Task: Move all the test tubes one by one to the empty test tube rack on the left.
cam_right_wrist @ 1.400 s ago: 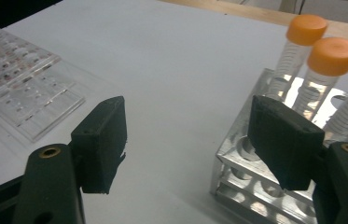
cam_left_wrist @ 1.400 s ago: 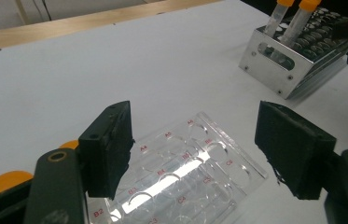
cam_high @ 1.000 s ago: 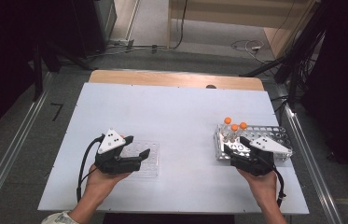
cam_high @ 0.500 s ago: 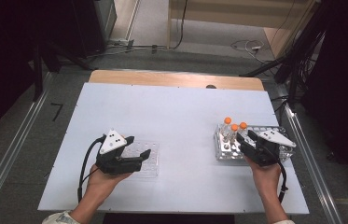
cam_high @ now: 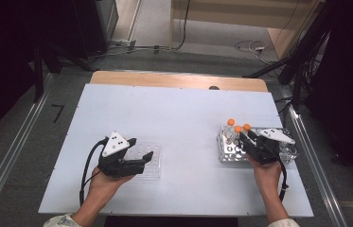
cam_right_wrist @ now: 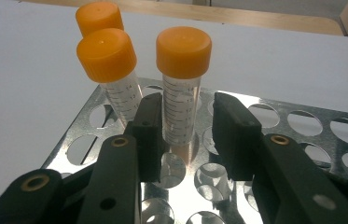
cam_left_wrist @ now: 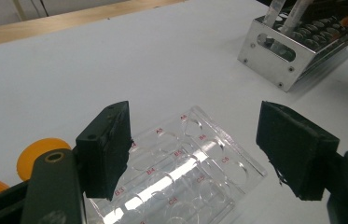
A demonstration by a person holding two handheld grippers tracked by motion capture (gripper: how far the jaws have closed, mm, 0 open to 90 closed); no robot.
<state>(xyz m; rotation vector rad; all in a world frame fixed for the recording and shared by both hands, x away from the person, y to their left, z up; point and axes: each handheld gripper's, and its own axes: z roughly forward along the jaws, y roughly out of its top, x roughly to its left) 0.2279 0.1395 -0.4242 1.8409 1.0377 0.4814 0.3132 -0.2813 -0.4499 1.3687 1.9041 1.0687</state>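
Note:
A metal tube rack (cam_high: 285,155) stands at the table's right and holds three clear tubes with orange caps (cam_high: 238,128). My right gripper (cam_high: 243,137) reaches over the rack, and its jaws have just been closing. In the right gripper view the nearest tube (cam_right_wrist: 181,79) stands between the jaws of the right gripper (cam_right_wrist: 188,100). The left pad is at the tube's wall and a small gap shows on the right. My left gripper (cam_high: 142,149) is open over a clear well plate (cam_high: 154,168). In the left gripper view that plate (cam_left_wrist: 199,177) lies below the wide jaws of the left gripper (cam_left_wrist: 192,140).
The white table (cam_high: 174,113) has a wooden strip along its far edge. The rack (cam_left_wrist: 274,51) shows far right in the left gripper view, with many empty holes (cam_right_wrist: 302,121). Metal rails run along both sides of the table.
My right gripper has moved forward over the rack to the tubes, and its jaws have narrowed around one tube. The left gripper has stayed over the well plate.

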